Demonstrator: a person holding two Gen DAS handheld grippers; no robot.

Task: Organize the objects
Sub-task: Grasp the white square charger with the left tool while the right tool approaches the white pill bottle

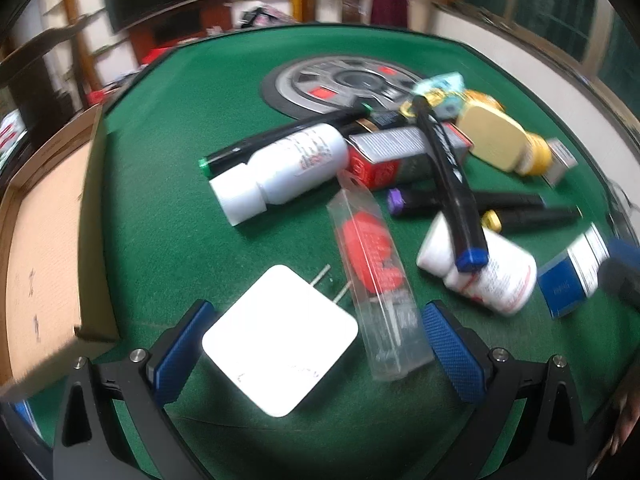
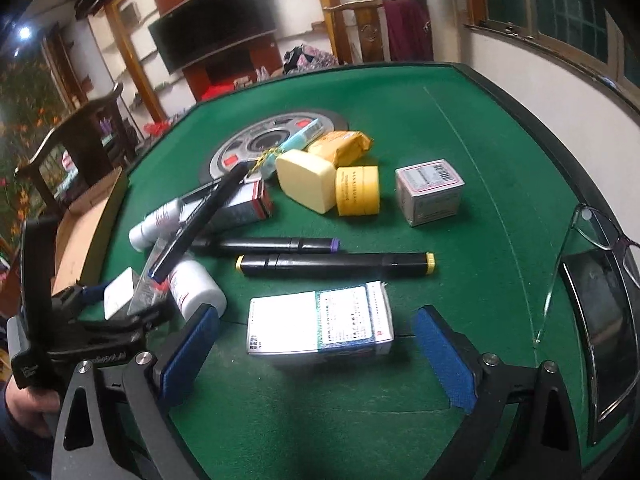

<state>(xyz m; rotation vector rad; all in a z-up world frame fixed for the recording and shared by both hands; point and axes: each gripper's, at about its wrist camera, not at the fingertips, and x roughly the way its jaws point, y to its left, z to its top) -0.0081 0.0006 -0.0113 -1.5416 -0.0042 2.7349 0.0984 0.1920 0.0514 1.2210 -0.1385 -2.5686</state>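
Note:
My left gripper point(image 1: 316, 344) is open over the green table. A white plug charger point(image 1: 280, 340) and a clear packet with a red item point(image 1: 376, 276) lie between its fingers. My right gripper point(image 2: 316, 344) is open around a white and blue medicine box point(image 2: 320, 322), not touching it. Ahead lie two white bottles point(image 1: 280, 168) point(image 1: 480, 268), black markers point(image 2: 336, 264) point(image 2: 264, 245), a red and silver box point(image 1: 392, 152) and yellow containers point(image 2: 306, 180) point(image 2: 357, 190). The left gripper also shows in the right wrist view point(image 2: 100, 312).
An open cardboard box point(image 1: 44, 240) stands at the table's left edge. A grey carton point(image 2: 430, 192) sits to the right. Glasses point(image 2: 588, 240) and a dark tray point(image 2: 604, 328) lie at the right rim. A round grey disc point(image 2: 264, 140) marks the table's centre.

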